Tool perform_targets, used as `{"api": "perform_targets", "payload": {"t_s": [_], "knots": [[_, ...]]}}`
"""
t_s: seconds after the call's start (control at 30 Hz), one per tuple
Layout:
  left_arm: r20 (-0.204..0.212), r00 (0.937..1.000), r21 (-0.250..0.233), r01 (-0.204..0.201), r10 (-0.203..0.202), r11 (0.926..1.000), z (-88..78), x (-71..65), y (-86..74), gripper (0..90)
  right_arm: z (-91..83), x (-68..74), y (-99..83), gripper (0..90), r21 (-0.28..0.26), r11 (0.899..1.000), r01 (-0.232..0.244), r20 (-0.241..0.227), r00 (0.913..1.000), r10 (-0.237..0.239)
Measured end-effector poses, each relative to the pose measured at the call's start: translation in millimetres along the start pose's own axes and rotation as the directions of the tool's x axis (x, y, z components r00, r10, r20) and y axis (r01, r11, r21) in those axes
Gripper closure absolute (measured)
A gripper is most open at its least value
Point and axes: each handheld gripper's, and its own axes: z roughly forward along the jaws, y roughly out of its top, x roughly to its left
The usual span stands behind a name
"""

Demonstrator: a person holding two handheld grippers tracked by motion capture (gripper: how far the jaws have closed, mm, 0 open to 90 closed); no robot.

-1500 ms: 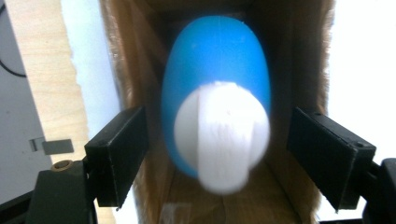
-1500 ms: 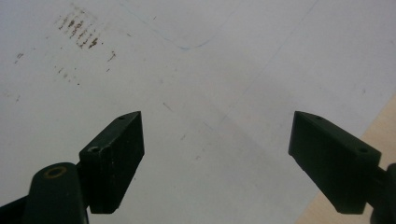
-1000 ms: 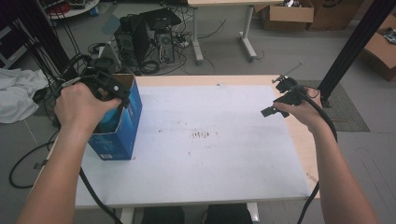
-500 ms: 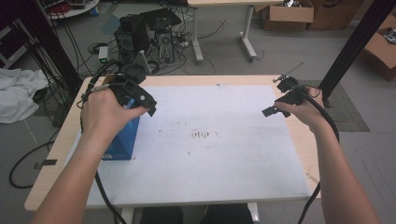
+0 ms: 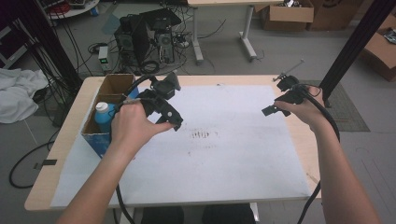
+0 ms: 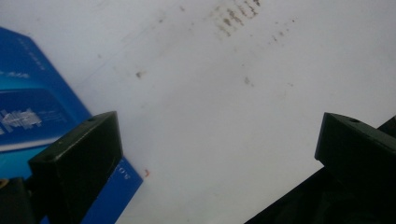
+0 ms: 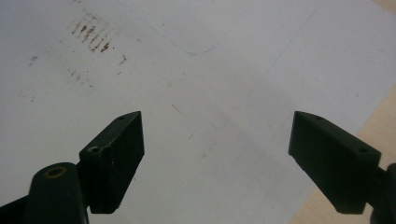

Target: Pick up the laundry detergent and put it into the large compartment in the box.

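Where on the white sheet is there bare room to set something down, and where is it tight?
The white sheet is bare from the brown smudges across to the right gripper, and along the whole near edge. It is tight at the left edge, where the blue box with the bottle stands and the left gripper hangs beside it, jaws open and nothing between them.

A white sheet [image 5: 233, 154] covers the wooden table [image 5: 56, 182]. Beyond the table, a computer tower [image 5: 133, 35], cardboard boxes [image 5: 289, 14] and white cloth [image 5: 16, 93].
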Motion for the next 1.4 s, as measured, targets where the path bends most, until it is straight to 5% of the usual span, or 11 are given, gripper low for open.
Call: {"api": "perform_targets", "payload": {"t_s": [0.4,1.4], "knots": [[0.010,0.9980,0.018,-0.063,0.063,0.9979,21.9,-23.2,5.3,0.1,4.0,-2.5,-2.0,18.1,0.005,1.000,-0.009,-0.005,0.9999,0.009],[0.038,0.9951,0.050,-0.093,0.091,0.9944,32.5,-27.5,5.3,0.1,3.8,-3.5,-0.7,17.9,0.011,1.000,-0.006,-0.007,1.0000,0.006]]}}
